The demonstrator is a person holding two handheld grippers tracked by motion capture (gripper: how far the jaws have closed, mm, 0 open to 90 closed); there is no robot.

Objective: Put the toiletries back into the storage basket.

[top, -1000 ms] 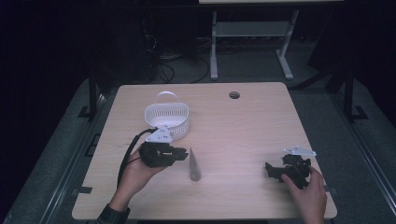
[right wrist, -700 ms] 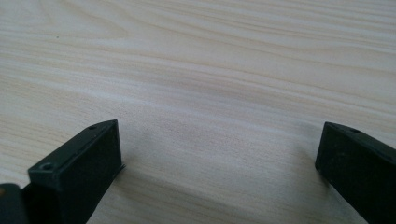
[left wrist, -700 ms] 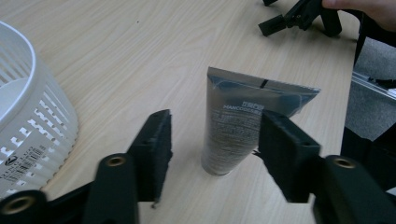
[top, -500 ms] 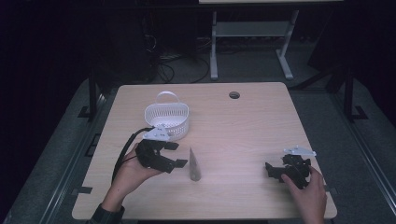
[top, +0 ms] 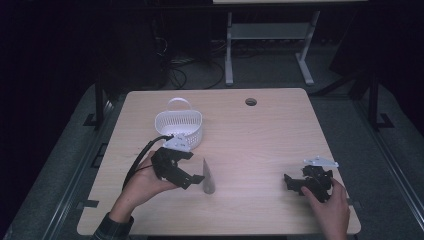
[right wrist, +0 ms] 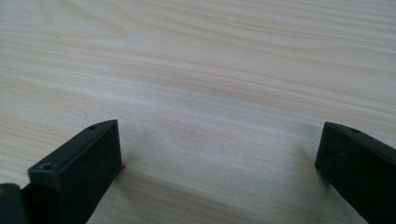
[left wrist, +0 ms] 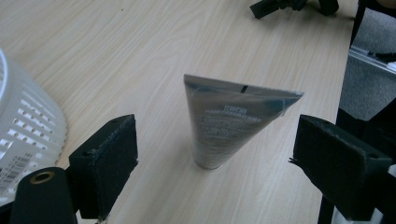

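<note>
Resting low on the table, the left gripper has just spread its fingers, seemingly clear of the tube.

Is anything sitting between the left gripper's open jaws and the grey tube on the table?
Nothing visible. The left gripper has just been opening; its jaws stand wide to either side of the tube, clear of it, with bare table around. The white basket sits off to one side.

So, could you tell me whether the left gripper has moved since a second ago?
Yes. The left gripper has backed off toward the table's near-left corner, away from the white basket; its fingers have just opened, leaving the tube standing free between them.
</note>
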